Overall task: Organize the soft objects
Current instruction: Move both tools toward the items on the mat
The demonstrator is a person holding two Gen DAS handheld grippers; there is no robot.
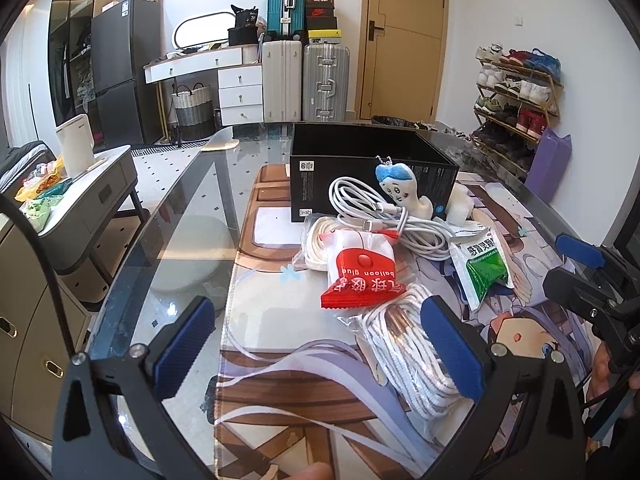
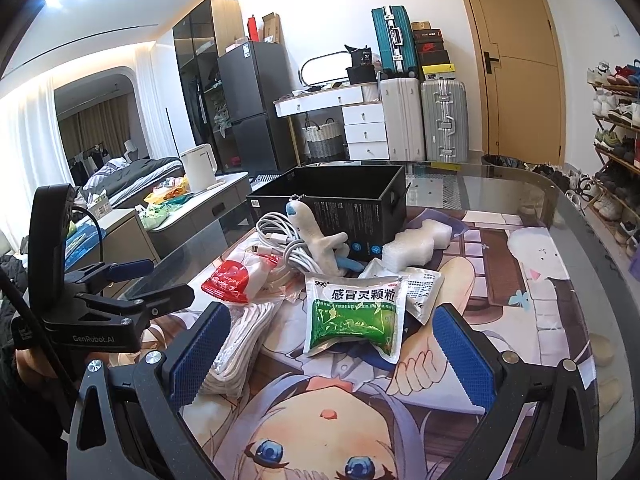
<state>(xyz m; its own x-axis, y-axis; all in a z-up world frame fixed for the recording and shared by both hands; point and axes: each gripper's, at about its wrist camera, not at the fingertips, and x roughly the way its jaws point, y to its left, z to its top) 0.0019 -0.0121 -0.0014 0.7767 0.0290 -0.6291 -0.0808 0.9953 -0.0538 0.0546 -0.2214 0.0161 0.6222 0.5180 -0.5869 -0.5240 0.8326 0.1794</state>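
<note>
Your left gripper (image 1: pixel 316 344) is hanging wide open, holding nothing, over the bagged white cord (image 1: pixel 412 356) at lower middle. Only the right view is showing the green packet (image 2: pixel 354 318) whole, sitting mid-frame ahead of your right gripper (image 2: pixel 332 354), also spread and empty.

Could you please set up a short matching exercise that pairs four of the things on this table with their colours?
Things:
1. box
2. balloon glue packet
3. medicine sachet
4. plush toy's hair

Colours:
A. blue
B. white with a green panel
C. black
D. red and white

Pairs: 1-C, 2-D, 3-B, 4-A
</note>
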